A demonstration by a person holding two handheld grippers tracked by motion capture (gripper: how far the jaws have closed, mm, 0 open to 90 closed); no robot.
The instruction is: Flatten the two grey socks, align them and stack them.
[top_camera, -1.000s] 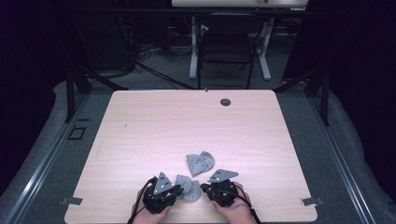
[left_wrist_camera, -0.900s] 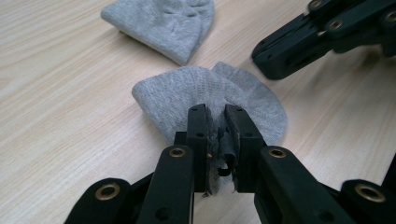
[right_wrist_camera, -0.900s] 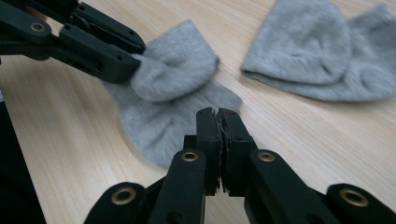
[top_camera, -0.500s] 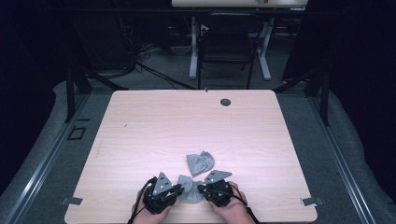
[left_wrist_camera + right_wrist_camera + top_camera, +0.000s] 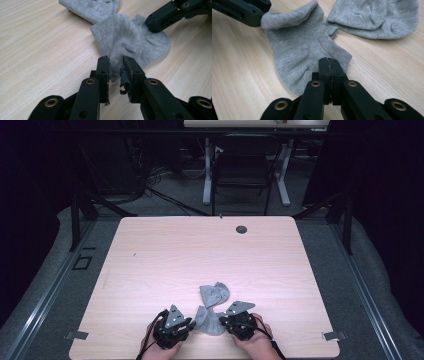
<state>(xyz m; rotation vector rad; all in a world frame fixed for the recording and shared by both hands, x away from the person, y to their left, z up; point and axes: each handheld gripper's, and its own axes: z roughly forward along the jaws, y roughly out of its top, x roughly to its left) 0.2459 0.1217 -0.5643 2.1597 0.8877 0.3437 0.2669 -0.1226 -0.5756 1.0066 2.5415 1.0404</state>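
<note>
Since a second ago our right hand-held gripper (image 5: 223, 319) has edged toward the near sock (image 5: 210, 321). Our left hand-held gripper (image 5: 116, 65) has just been opening its jaws, narrow now, sock cloth bunched between them. Our right's jaws are clamped on that sock's edge. A second sock (image 5: 214, 294) lies just beyond on the bench (image 5: 165, 255).

My table (image 5: 165, 255) is pale wood with rounded corners. Near its far edge, a little right of the middle, I see a small dark round hole (image 5: 241, 229). Metal brackets (image 5: 75, 336) stick out at both near corners. Grey carpet (image 5: 60, 270) surrounds the table. Beyond the far edge stands a dark chair (image 5: 241, 175) between white desk legs (image 5: 207, 170), with black cables (image 5: 160, 195) on the floor to its left.
</note>
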